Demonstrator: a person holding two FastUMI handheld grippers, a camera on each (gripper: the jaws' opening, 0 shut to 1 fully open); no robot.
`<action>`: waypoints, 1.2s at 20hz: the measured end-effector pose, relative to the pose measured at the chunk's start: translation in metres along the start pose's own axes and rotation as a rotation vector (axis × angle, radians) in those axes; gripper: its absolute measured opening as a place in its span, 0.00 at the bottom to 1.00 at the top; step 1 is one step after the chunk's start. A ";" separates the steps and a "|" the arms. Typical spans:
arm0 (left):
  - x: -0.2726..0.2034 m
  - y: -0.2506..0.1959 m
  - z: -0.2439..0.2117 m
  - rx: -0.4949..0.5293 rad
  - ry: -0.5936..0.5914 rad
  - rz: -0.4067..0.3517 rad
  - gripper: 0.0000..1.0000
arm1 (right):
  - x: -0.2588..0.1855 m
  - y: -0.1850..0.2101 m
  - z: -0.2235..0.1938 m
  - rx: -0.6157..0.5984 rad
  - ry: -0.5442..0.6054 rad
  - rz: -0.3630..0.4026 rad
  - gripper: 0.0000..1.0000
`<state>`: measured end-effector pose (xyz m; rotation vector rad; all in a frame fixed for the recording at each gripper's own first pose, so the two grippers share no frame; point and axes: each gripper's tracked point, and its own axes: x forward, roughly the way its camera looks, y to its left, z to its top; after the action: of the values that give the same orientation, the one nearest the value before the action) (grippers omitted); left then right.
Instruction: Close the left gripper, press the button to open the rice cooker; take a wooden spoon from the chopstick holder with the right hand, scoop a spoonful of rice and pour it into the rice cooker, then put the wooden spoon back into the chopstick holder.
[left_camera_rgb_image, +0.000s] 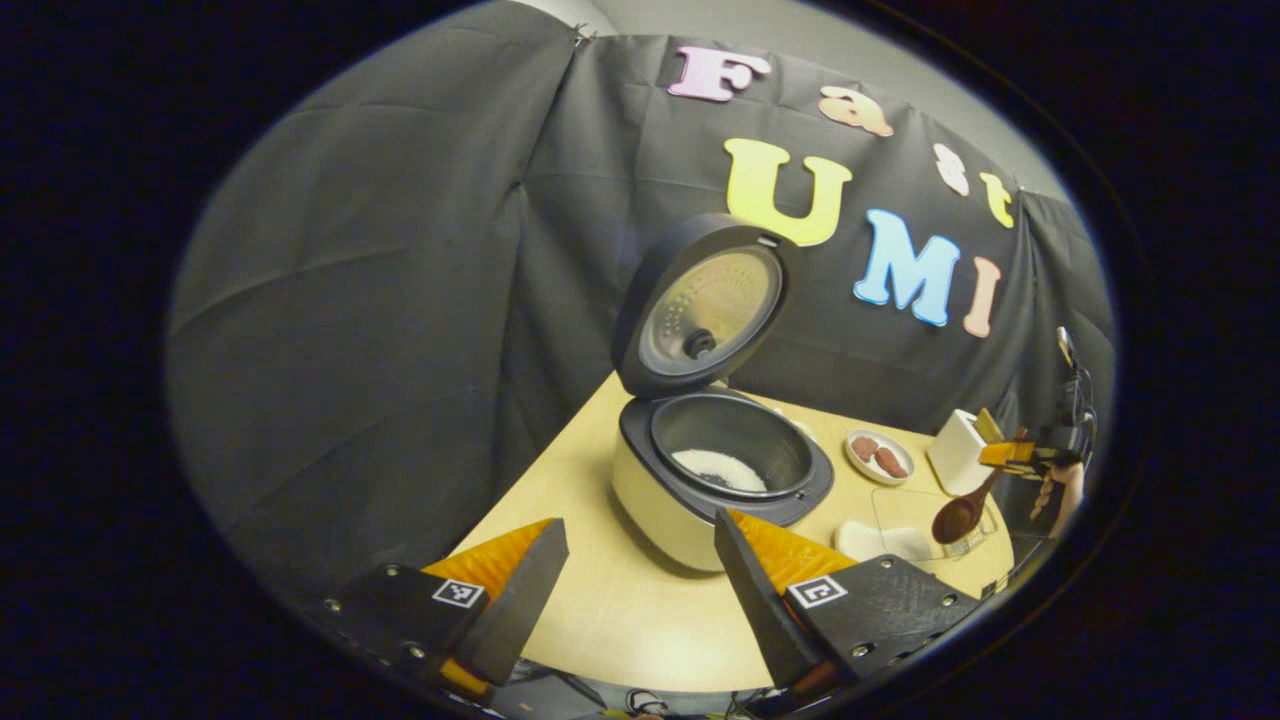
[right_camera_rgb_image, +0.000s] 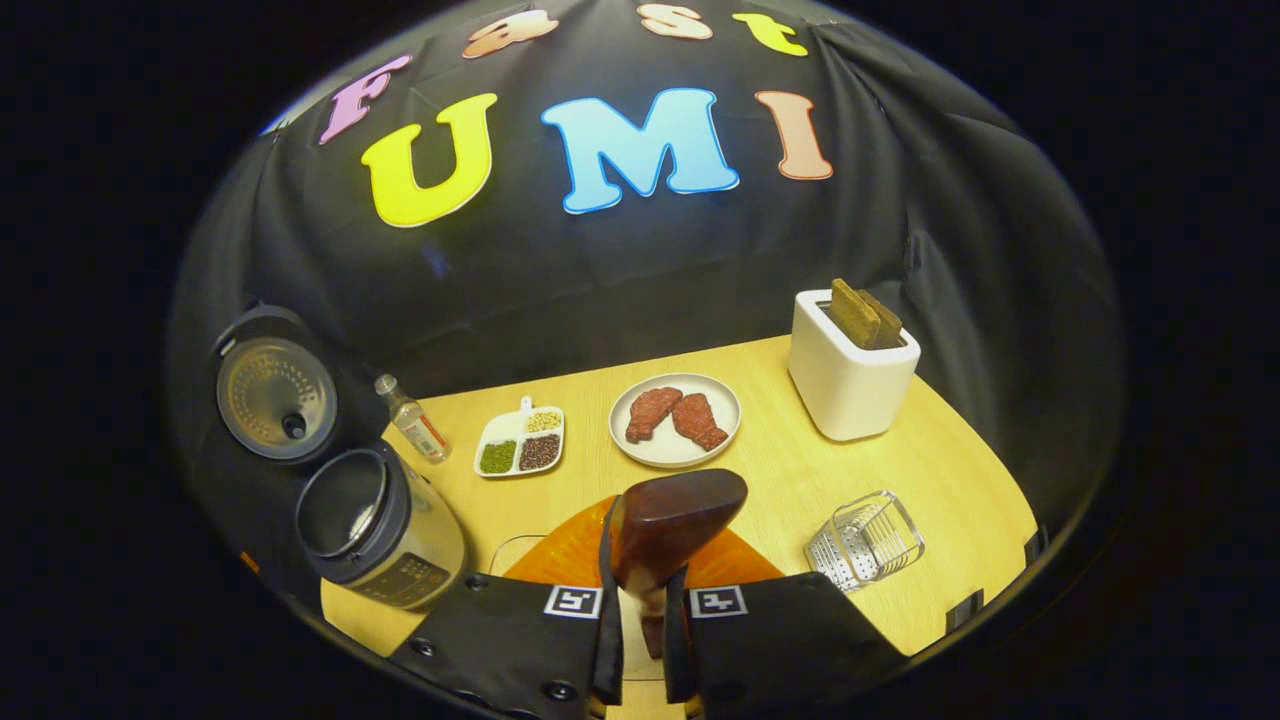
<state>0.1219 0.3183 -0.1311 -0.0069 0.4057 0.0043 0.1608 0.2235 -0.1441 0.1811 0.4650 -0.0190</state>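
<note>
Right gripper view: right gripper (right_camera_rgb_image: 640, 610) clenched on wooden spoon (right_camera_rgb_image: 672, 525); left gripper (left_camera_rgb_image: 630, 590) released; rice cooker (left_camera_rgb_image: 715, 470) panel unreadable.

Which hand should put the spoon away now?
Probably the right. The right gripper is shut on the wooden spoon, and the clear chopstick holder stands just beside it. The left gripper is open, facing the rice cooker.

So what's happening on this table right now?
A person is working two handheld grippers. The rice cooker already stands open, lid up, with some rice in its pot. The right gripper is shut on a wooden spoon, held above the table. The left gripper hangs open in front of the cooker, holding nothing.
</note>
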 end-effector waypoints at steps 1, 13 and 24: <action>0.000 0.001 0.000 -0.008 0.000 0.004 0.94 | 0.003 -0.001 -0.002 -0.013 0.002 -0.003 0.14; -0.009 0.011 -0.015 0.022 0.007 0.045 0.92 | 0.026 0.028 -0.069 -0.061 0.119 0.075 0.18; -0.031 0.039 -0.020 -0.016 -0.005 0.111 0.92 | 0.031 0.037 -0.078 0.207 0.212 0.113 0.18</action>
<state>0.0853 0.3575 -0.1374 -0.0005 0.4007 0.1168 0.1560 0.2746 -0.2201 0.4152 0.6642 0.0637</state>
